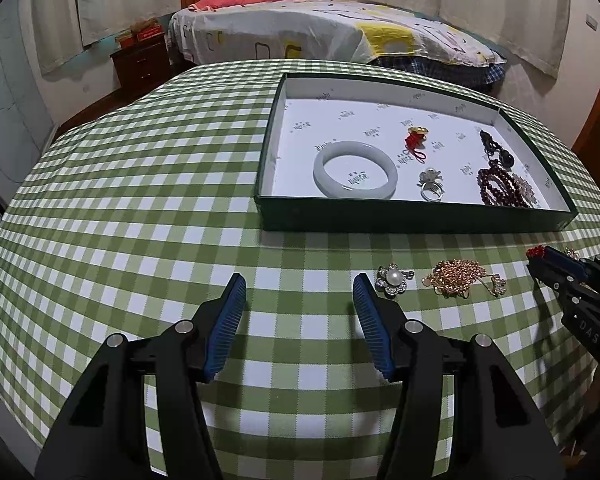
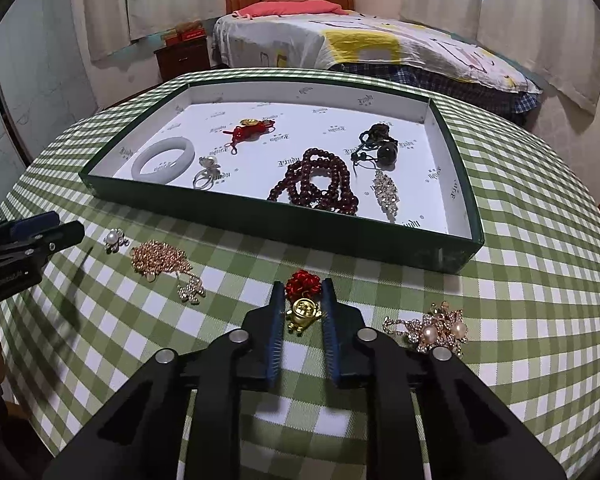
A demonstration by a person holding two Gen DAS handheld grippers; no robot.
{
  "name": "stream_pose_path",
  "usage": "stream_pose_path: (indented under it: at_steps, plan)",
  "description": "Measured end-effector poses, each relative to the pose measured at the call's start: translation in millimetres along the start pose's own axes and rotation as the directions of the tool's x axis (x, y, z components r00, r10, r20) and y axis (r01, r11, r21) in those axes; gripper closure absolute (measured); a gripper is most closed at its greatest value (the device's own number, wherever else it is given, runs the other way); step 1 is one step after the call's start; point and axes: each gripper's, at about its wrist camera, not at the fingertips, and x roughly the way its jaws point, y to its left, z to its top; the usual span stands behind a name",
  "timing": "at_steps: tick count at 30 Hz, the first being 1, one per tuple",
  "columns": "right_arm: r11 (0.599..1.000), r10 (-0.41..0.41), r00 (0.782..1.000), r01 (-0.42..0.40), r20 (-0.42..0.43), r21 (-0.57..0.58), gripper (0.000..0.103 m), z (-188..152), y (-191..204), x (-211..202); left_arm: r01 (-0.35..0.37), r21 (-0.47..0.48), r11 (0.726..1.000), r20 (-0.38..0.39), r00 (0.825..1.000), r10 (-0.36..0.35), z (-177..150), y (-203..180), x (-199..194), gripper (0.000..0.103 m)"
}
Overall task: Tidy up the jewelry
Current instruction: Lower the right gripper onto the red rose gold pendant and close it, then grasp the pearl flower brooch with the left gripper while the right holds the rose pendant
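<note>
A green tray [image 1: 412, 220] [image 2: 260, 222] with a white floor holds a jade bangle [image 1: 355, 175] [image 2: 163, 165], a silver ring [image 2: 206, 174], a red-knot charm [image 2: 249, 130], dark red beads [image 2: 318, 186] and a crystal brooch [image 2: 387, 191]. My right gripper [image 2: 303, 292] is shut on a gold charm with a red knot [image 2: 302, 306], just in front of the tray. My left gripper [image 1: 300, 286] is open and empty above the cloth. A pearl flower brooch [image 1: 394, 279] [image 2: 115, 239] and a gold chain [image 1: 462, 278] [image 2: 160, 258] lie to its right.
A pearl and crystal piece [image 2: 432, 330] lies on the cloth right of my right gripper. The table has a green checked cloth [image 1: 140, 200]. A bed [image 1: 320, 28] and a nightstand [image 1: 140, 60] stand beyond the table's far edge.
</note>
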Motion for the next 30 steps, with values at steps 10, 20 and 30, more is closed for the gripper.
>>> stream_pose_path:
  at_steps: [10, 20, 30]
  plan:
    - [1.000, -0.016, 1.000, 0.016, 0.006, 0.014, 0.084, -7, -6, -10, 0.024, 0.030, 0.999, -0.009, 1.000, -0.024, -1, -15, 4, 0.049]
    - [0.999, -0.036, 0.999, 0.035, 0.018, 0.007, 0.084, -11, -9, -17, 0.053, 0.074, 0.996, -0.003, 0.999, -0.052, 4, -36, 7, 0.049]
    - [0.999, -0.031, 0.999, 0.031, 0.023, 0.018, 0.084, -12, -13, -18, 0.082, 0.108, 0.991, -0.017, 0.997, -0.081, 1, -42, 18, 0.071]
